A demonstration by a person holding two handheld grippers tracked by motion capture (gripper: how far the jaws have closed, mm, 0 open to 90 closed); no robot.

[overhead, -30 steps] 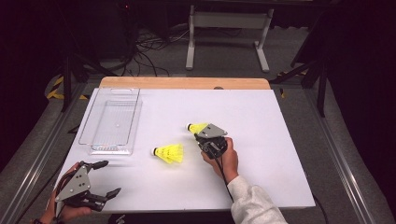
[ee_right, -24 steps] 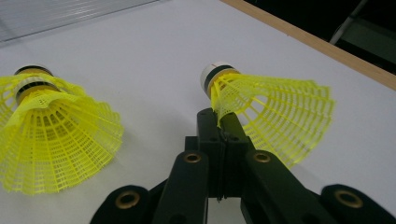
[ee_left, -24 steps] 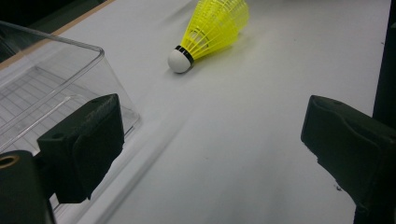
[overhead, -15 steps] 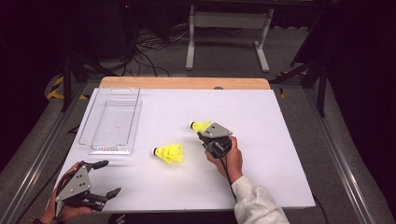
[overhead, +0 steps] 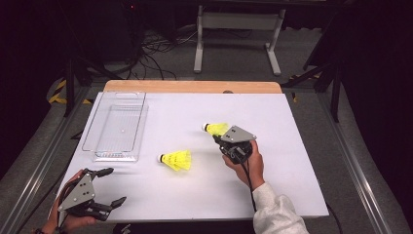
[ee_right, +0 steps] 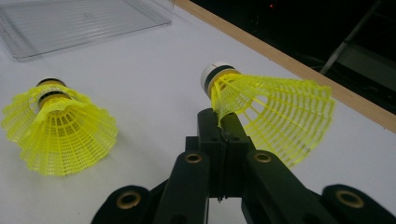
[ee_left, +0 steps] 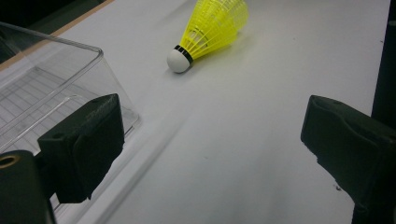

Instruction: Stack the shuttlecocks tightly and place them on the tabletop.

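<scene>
Held shuttlecock (ee_right: 261, 107) sits at the tip of the right gripper (ee_right: 224, 128), jaws clenched on its skirt edge. Long axis roughly level; cork points up-left in the right gripper view, skirt flares right. Second shuttlecock (overhead: 178, 159) lies on the white table (overhead: 292, 185) to the gripper's left, cork pointing away from it. Left gripper (overhead: 104, 187) released, jaws wide apart, clear tray (overhead: 117, 129) just ahead of it.

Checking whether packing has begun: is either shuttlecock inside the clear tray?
No: the clear tray holds nothing, and both shuttlecocks are outside it.
</scene>
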